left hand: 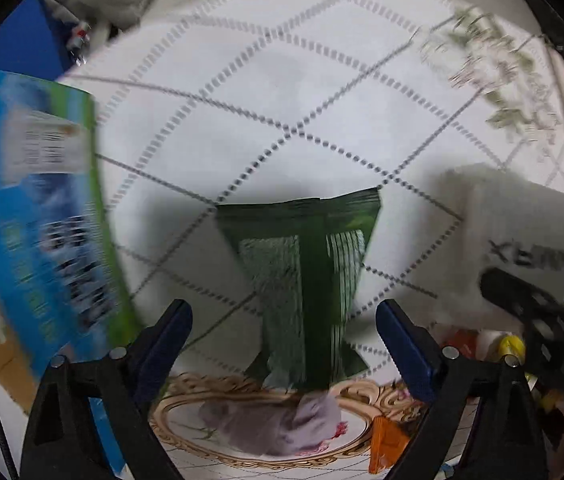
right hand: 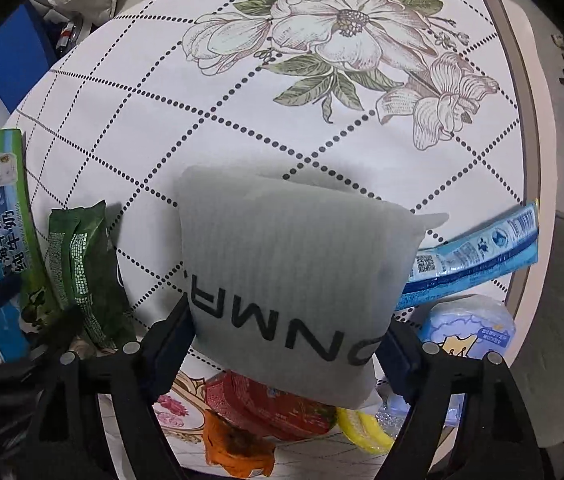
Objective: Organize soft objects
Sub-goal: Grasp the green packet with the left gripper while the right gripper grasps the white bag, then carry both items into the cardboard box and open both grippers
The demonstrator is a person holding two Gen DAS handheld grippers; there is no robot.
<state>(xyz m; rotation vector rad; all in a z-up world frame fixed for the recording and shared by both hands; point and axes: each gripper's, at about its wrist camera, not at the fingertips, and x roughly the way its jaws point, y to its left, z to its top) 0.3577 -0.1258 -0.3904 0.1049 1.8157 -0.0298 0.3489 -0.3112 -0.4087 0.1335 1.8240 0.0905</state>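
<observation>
Left wrist view: looking steeply down at the desk (left hand: 321, 80), blurred.
Left hand-held gripper (left hand: 283, 344): standing open, blue pads apart, gripping nothing.
Green packet (left hand: 301, 264): lying on the desk cloth, showing between the two pads, apart from both.
Blue-green carton (left hand: 38, 216): lying left of the green packet.
Grey pouch (left hand: 517, 236): sitting right of the green packet, with a black gripper finger across its lower corner.

Right wrist view: sharp, facing the flower-printed desk cloth (right hand: 242, 100).
Right hand-held gripper (right hand: 285, 332): jaws wide, straddling the grey pouch (right hand: 293, 264); left pad touching its edge, right pad hidden behind it, grip impossible to confirm.
Green packet (right hand: 82, 264): lying left of the grey pouch.
Blue tube pack (right hand: 477, 252): poking out right of the grey pouch.
Red packet (right hand: 270, 408): lying partly under the grey pouch's near edge.
</observation>
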